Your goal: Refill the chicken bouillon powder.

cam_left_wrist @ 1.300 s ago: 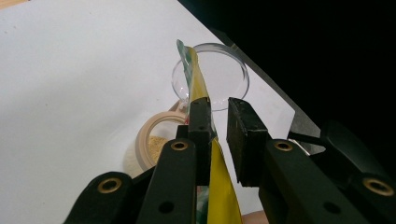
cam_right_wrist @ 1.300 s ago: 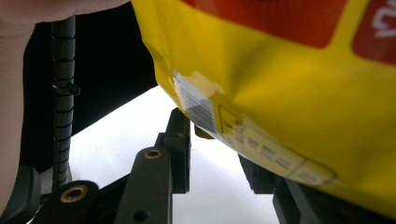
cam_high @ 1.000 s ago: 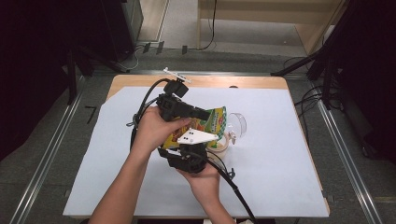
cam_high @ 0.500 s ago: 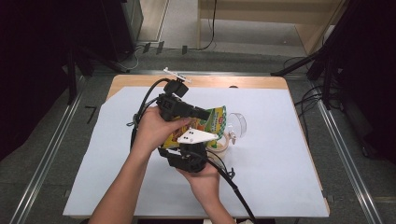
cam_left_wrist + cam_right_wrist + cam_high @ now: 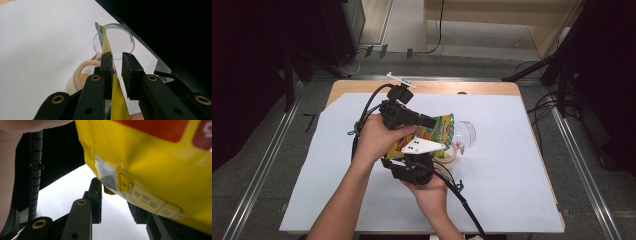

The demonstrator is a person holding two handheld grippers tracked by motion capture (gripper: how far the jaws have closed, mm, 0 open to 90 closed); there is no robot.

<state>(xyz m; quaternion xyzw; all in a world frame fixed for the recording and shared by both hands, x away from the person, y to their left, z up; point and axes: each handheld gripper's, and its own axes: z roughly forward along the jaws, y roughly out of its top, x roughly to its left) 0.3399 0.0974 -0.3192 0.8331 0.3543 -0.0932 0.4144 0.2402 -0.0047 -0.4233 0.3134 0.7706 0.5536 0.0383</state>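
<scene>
Over the middle of the desk [image 5: 512, 150], the yellow snack pouch [image 5: 439, 131] hangs between both tools. The left gripper [image 5: 116, 65] has its jaws parted, the pouch's edge lying against one jaw with a gap at the other. The right gripper [image 5: 113, 195] seems to pinch the pouch's lower corner, though the pouch hides one jaw. A clear cup [image 5: 117, 41] lies just beyond, beside a tan tape roll [image 5: 82, 75].

The snack pouch [image 5: 439, 131] is yellow with green edging, red panels and a white barcode patch, the black left tool [image 5: 117, 65] and black right tool [image 5: 424, 159] flank it, the cup [image 5: 466, 133] is clear, and the table [image 5: 512, 150] cover is white.
</scene>
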